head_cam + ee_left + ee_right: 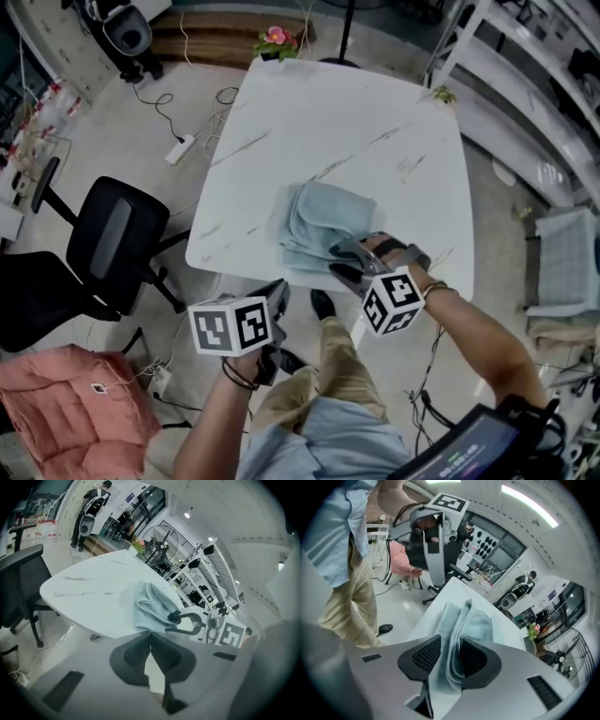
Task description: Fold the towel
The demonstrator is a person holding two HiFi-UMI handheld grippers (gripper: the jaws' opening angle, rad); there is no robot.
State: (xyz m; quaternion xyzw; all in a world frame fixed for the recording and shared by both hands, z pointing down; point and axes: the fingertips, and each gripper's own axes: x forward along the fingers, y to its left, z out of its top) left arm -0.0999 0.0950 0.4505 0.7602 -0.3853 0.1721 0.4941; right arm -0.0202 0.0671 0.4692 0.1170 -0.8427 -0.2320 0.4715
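Fingers of right gripper: parted round the layered near edge of the towel; the layers lie loose in the gap.
Fingers of left gripper: pressed together, nothing between them, held just off the near edge of the desk.
Flowerpot: at the desk's far edge, holding pink flowers.
Towel place: flat on the desk, close to its near edge, right of the middle.
Towel lie: pale blue, folded into a rumpled bundle; folds and long axis run from the near edge toward the far one.
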